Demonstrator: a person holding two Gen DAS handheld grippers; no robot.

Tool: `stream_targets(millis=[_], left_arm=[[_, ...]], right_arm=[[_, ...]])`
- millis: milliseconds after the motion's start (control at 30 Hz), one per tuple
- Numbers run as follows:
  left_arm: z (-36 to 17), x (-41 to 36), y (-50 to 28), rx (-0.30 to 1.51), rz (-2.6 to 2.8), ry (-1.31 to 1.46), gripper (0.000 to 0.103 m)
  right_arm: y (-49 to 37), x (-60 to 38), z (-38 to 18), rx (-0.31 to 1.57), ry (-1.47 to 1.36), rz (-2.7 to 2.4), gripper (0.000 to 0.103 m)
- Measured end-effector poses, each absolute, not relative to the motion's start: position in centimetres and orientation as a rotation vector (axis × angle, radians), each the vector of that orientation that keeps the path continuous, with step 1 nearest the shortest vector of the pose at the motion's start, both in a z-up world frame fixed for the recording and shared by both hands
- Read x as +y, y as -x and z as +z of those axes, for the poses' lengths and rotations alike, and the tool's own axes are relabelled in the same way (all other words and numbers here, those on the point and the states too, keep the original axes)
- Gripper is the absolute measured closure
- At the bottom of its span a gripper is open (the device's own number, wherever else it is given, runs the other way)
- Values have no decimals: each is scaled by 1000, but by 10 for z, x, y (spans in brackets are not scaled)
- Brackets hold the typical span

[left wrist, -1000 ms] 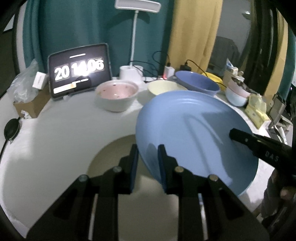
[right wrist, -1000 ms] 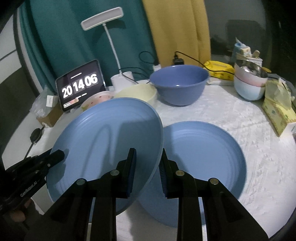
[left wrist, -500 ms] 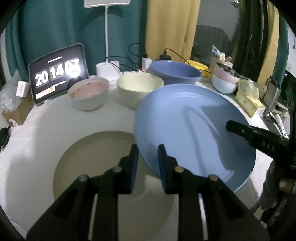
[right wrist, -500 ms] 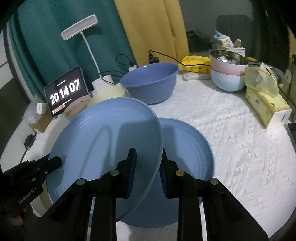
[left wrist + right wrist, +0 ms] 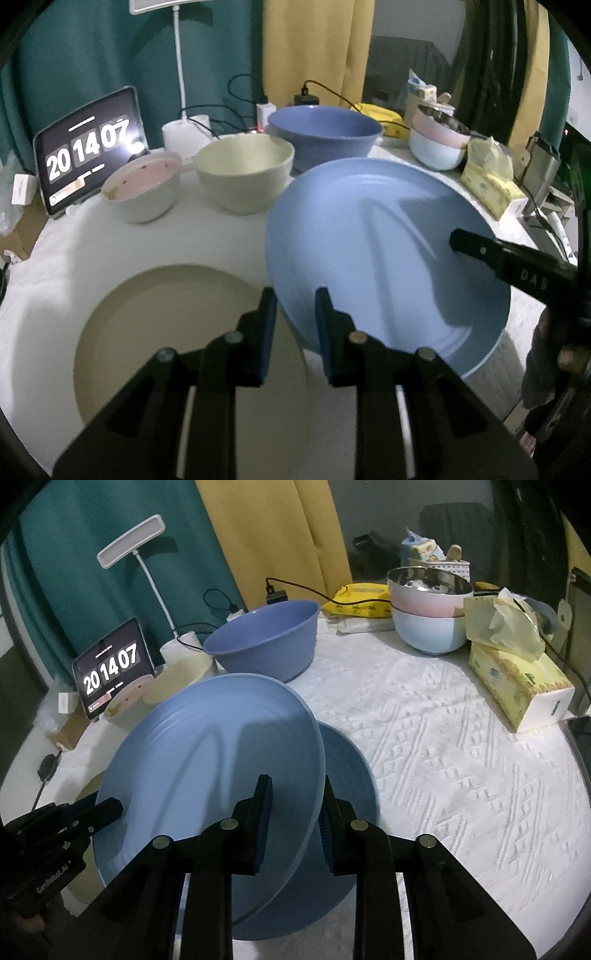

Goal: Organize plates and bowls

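Note:
I hold a light blue plate (image 5: 369,240) (image 5: 207,746) tilted above the table, one gripper on each side. My left gripper (image 5: 295,299) is shut on its left rim. My right gripper (image 5: 295,786) is shut on the opposite rim; its black finger (image 5: 480,251) shows across the plate in the left wrist view. A second blue plate (image 5: 347,768) lies flat on the white cloth, partly under the held one. Left of it a beige plate (image 5: 166,314) rests on the table. Behind stand a pink bowl (image 5: 144,188), a cream bowl (image 5: 243,173) and a dark blue bowl (image 5: 266,638).
A stack of pink and pale blue bowls (image 5: 428,616) and a tissue box (image 5: 517,679) stand at the back right. A tablet clock (image 5: 88,147), a desk lamp (image 5: 131,541) and cables line the back edge. Curtains hang behind.
Both grippers carried the held plate sideways over the lower blue plate, which is now more covered. The beige plate is more exposed on the left. Both grips stayed shut.

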State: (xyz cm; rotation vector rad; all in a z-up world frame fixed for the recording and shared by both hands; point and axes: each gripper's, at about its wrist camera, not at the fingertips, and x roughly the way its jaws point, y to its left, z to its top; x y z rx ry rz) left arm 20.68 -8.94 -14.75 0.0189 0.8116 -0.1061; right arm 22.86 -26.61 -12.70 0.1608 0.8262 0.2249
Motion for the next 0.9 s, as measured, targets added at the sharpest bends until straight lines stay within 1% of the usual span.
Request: stream_targets(millis=[467, 667, 900], left_arm=[[-168, -115, -220, 864, -118, -63, 81], [-176, -118, -224, 893, -96, -81, 79], [-178, -118, -223, 887, -101, -98, 78]], right_arm=[[-235, -290, -147, 847, -172, 188, 77], [-236, -286, -150, 841, -137, 184, 77], [-236, -286, -147, 828, -125, 195, 75]])
